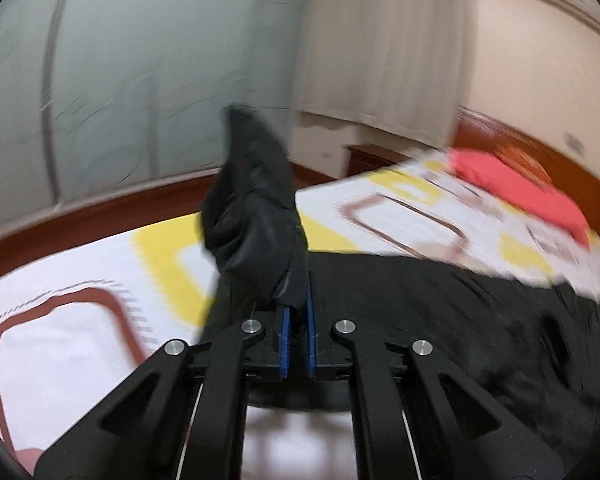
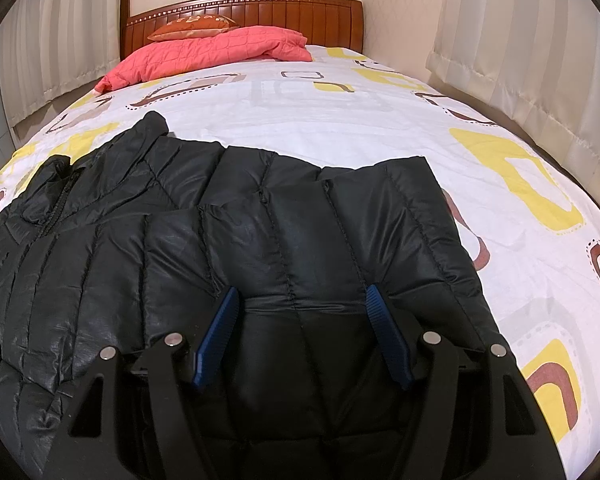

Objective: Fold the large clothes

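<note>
A black quilted puffer jacket [image 2: 236, 240], glossy and stitched in padded channels, is lying spread across the bed [image 2: 340, 120] on a white patterned sheet. The left tool [image 1: 298, 300] is clenching a bunched fold of it, lifting it; the right tool [image 2: 300, 308] is resting released, straddling the hem

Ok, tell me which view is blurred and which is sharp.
Left wrist view: motion-smeared, the bedsheet pattern and wall streaked, only the left hand-held gripper shut on the black jacket fairly crisp. Right wrist view: sharp, jacket stitching clear, fisheye bending the bed edges, dark corners.
</note>
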The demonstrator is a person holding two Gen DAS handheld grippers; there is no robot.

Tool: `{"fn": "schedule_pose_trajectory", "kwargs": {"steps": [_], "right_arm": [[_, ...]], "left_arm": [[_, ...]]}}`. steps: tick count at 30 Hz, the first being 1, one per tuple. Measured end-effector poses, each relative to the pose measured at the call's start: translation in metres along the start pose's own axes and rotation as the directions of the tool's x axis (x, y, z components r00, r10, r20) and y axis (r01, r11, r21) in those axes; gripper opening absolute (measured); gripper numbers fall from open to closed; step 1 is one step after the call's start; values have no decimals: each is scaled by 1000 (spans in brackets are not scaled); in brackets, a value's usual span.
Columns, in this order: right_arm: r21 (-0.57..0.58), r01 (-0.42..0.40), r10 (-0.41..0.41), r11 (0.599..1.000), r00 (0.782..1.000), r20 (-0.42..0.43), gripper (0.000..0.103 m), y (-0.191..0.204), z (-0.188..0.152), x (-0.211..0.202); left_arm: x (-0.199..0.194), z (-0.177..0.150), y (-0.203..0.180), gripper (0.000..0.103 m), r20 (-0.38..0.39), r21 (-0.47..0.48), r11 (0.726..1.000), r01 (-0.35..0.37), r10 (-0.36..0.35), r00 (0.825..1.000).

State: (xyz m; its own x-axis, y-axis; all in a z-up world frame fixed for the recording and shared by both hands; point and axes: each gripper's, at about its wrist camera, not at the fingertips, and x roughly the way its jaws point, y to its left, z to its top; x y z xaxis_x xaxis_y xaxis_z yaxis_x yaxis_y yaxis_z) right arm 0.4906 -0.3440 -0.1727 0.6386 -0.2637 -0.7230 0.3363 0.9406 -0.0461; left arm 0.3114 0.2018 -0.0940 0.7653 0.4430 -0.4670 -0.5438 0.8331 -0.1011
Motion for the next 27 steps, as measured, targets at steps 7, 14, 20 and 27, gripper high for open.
{"fn": "schedule_pose_trajectory", "kwargs": {"steps": [7, 14, 20, 27], "right_arm": [[1, 0, 0, 1000, 1000, 0, 66, 0, 0, 0], [3, -1, 1, 1000, 1000, 1, 66, 0, -1, 0], [4, -1, 1, 1000, 1000, 2, 66, 0, 0, -1], [3, 0, 0, 1000, 1000, 1, 66, -1, 0, 0]], "left_arm": [[-24, -32, -126, 6, -55, 248, 951, 182, -174, 983], [-36, -61, -227, 6, -128, 436, 853, 285, -255, 958], [-42, -96, -296, 6, -201, 555, 757, 345, -280, 939], [-42, -132, -332, 7, -243, 705, 625, 334, -230, 942]]}}
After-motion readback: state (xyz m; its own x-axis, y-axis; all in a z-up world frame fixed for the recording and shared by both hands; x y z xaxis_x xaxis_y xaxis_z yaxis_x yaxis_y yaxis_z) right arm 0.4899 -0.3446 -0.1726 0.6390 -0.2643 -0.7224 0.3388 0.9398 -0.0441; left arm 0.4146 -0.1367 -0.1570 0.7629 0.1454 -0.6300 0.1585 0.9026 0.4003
